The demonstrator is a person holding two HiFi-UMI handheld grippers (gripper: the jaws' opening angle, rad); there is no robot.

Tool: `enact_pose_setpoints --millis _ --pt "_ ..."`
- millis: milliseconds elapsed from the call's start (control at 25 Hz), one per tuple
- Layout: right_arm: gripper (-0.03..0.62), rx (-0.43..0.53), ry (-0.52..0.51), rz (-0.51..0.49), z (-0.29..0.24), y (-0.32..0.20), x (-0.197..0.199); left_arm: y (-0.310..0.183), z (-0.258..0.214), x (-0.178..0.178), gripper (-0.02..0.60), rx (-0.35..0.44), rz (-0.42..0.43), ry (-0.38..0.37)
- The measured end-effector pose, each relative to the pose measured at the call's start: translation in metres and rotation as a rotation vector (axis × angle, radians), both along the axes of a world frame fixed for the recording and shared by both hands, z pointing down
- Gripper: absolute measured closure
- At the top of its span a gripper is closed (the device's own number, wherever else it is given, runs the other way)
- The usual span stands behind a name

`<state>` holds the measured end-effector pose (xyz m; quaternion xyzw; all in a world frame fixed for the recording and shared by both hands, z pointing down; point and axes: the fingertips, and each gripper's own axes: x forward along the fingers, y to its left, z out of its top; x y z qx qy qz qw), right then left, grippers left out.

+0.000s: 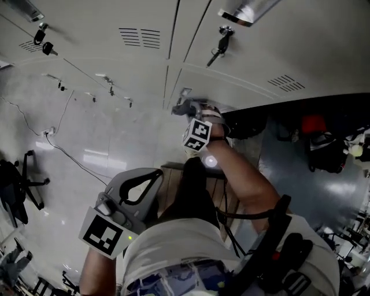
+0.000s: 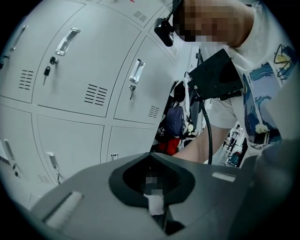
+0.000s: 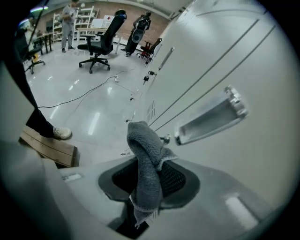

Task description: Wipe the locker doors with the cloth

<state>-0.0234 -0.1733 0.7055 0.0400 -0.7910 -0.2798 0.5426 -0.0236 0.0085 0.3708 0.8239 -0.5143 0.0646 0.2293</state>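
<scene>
**Left gripper idle, right gripper holding the cloth at a low locker door**

The left gripper (image 1: pixel 141 185) hangs by the person's hip, jaws together on nothing. The right gripper (image 3: pixel 145 187) clamps the grey cloth (image 3: pixel 143 154) at a locker door (image 3: pixel 243 61), near its handle (image 3: pixel 211 115); contact is unclear. No wiped streaks show, so most doors probably still need wiping. Keys (image 1: pixel 218 47) dangle from the door above, and bags (image 1: pixel 324 151) sit to the doors' right.

Head view: mostly masked behind marker cube (image 1: pixel 197 135) and hand (image 1: pixel 217 128), right tongs (image 1: pixel 182 108). Clipped by top edge, locker handle (image 1: pixel 247 11).
Right gripper view: lost in slot between jaws, lower end of cloth (image 3: pixel 146 173); too small to read, far figures (image 3: pixel 70 18).
Left gripper view: half behind arm (image 2: pixel 197 147), indistinct, open locker's contents (image 2: pixel 174 124).
</scene>
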Motion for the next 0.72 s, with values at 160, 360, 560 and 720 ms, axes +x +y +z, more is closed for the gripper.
enact_pose_setpoints --millis 160,360,560,720 --pt "0.482 0.049 -0.058 -0.003 -0.061 0.004 0.009 -0.003 -0.015 0.004 0.578 0.047 0.042 -0.016" --pt "0.482 0.122 -0.152 -0.007 -0.145 0.013 0.013 -0.003 -0.026 -0.004 0.578 0.073 0.039 -0.016" --pt "0.482 0.199 -0.224 0.025 -0.217 -0.004 0.007 -0.001 -0.028 -0.008 0.578 0.088 0.039 -0.014" --pt "0.482 0.236 -0.251 0.035 -0.244 -0.017 -0.001 0.001 -0.027 -0.006 0.578 0.09 0.05 -0.011"
